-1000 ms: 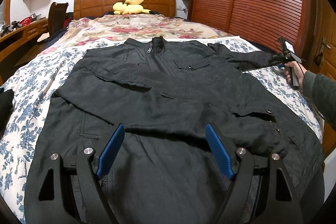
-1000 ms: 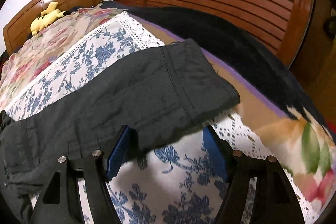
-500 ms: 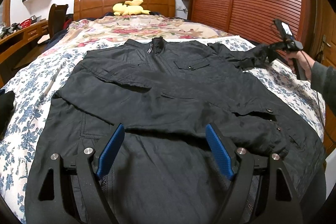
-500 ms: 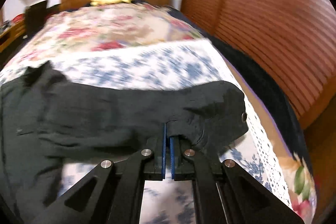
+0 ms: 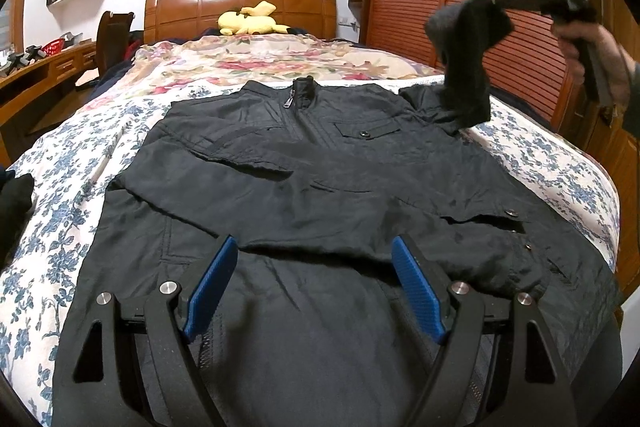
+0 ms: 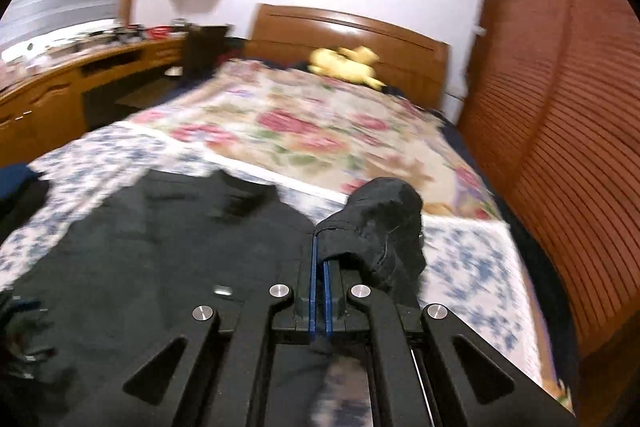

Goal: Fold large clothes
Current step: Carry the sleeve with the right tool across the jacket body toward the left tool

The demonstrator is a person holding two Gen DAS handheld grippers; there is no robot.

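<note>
Two grippers: right gripper (image 6: 319,247) jaws pinch the jacket's (image 5: 320,187) crumpled sleeve (image 6: 380,227); left gripper (image 5: 314,291) jaws apart.

The black jacket (image 5: 320,195) is thin woven cloth, faintly sheened and creased, with a metal zip pull (image 5: 289,101). The floral bedsheet (image 5: 60,219) is matt cotton-like cloth. The headboard (image 5: 240,3) is glossy varnished wood. The left tongs (image 5: 312,291) are matt black plastic with textured blue pads (image 5: 416,291).

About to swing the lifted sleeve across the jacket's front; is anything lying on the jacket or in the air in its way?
Nothing visible does. The right gripper holds the sleeve up above the bed, and the jacket front below is bare apart from the other sleeve already folded across it. The open left gripper hovers low over the hem, clear of the chest.
</note>
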